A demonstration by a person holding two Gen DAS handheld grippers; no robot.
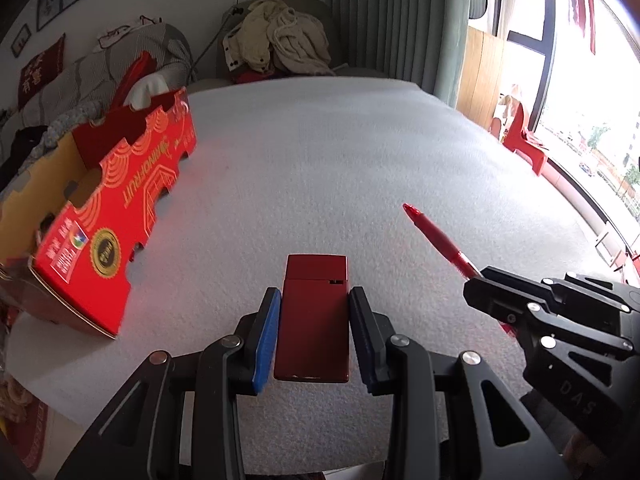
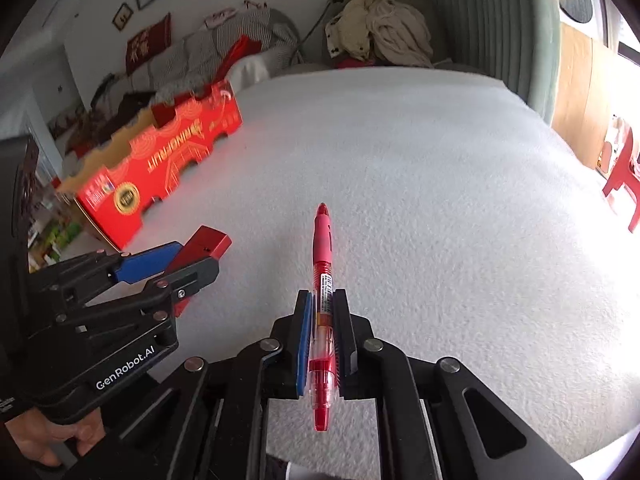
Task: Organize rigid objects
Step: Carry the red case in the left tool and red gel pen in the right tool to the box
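Note:
My left gripper [image 1: 314,300] is shut on a flat dark-red rectangular case [image 1: 314,320], held lengthwise above the white table cover. In the right wrist view that left gripper [image 2: 188,256] shows at the left with the red case [image 2: 208,242] sticking out of it. My right gripper [image 2: 323,300] is shut on a red pen [image 2: 323,280], whose tip points away from me. In the left wrist view the right gripper [image 1: 476,284] sits at the right with the pen [image 1: 436,236] jutting up-left. An open red cardboard box [image 1: 120,216] stands at the left.
The white textured table cover [image 1: 340,152] stretches ahead. The red box [image 2: 160,164] lies along its left edge. Behind the table are a chair with piled clothes [image 1: 276,40], a green curtain [image 1: 396,20] and a red chair [image 2: 624,184] by the window. A hand [image 2: 48,440] grips the left tool.

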